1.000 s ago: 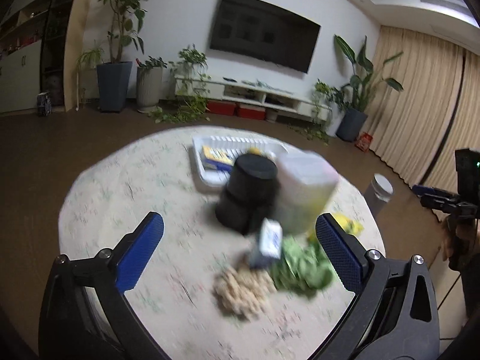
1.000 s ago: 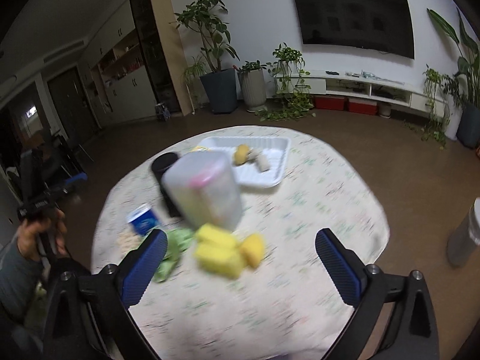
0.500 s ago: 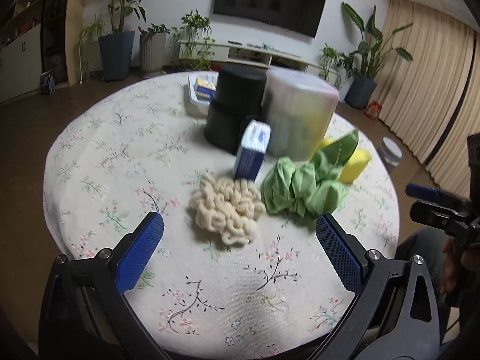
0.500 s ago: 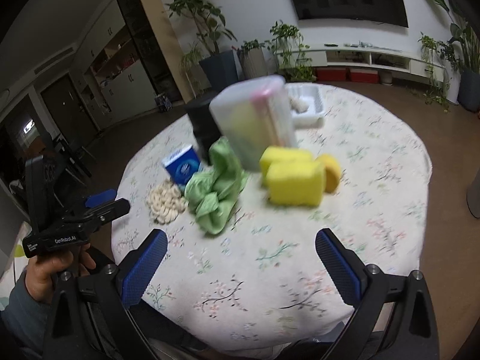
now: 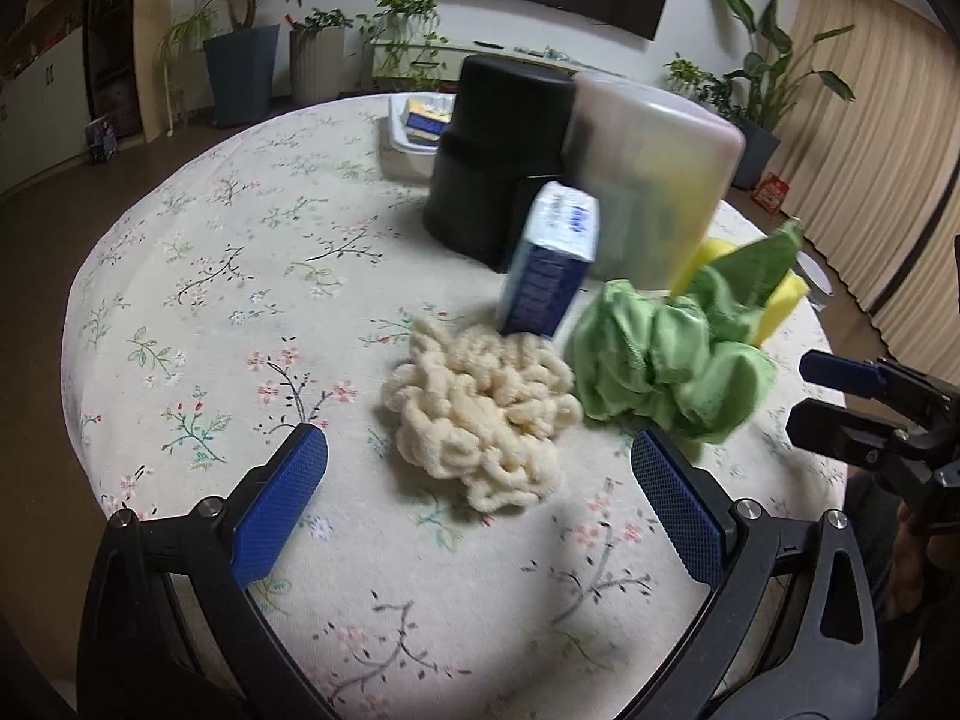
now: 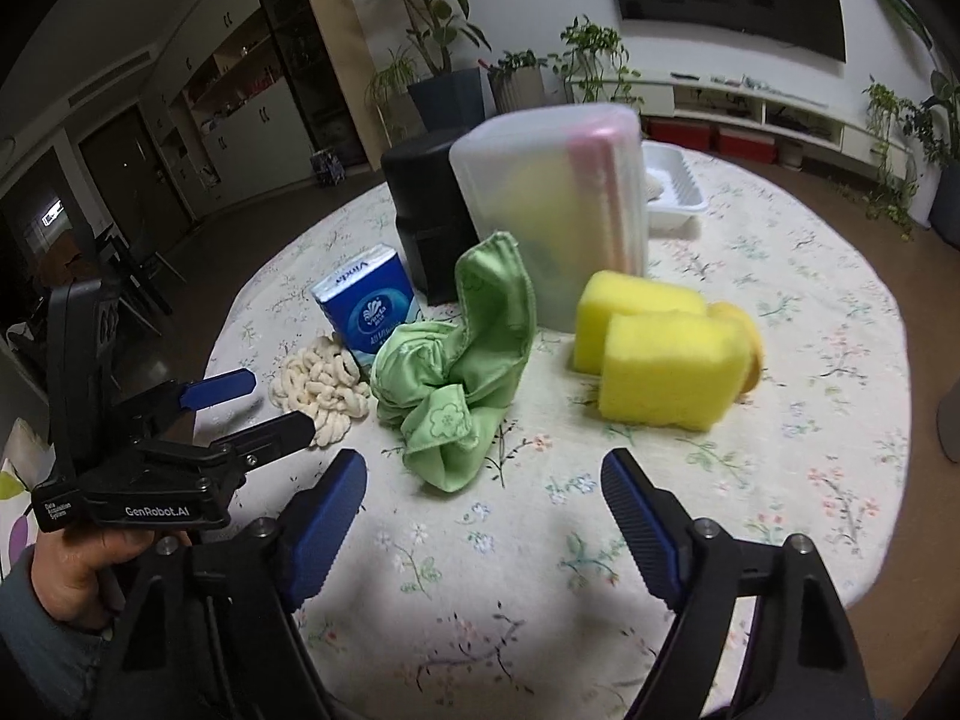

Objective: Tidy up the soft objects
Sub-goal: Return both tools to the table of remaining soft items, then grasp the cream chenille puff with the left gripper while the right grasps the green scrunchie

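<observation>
Round surface (image 5: pixel 198 276) with a floral cloth. Left wrist view, left to right: left tongs (image 5: pixel 480 474) released, nothing between the blue pads, poised low in the frame over the cloth. Cream knitted bundle (image 5: pixel 480 408) at centre, just beyond the pads. Blue tissue pack (image 5: pixel 549 264) stands tilted behind it, touching its far edge. Crumpled green cloth (image 5: pixel 666 360) right of centre, beside the bundle. Black container (image 5: pixel 492 156) and translucent lidded tub (image 5: pixel 654 180) stand side by side at upper centre.

Right wrist view: a hand (image 6: pixel 78 564) at lower left grips the other tool. Right tongs (image 6: pixel 483 501) released, nothing between them; the jaws have just been closing partway. Green cloth (image 6: pixel 462 372) lies just ahead of them at centre. Two yellow sponges (image 6: pixel 660 348) right of centre. White tray (image 6: pixel 678 192) at upper right, behind the tub.
</observation>
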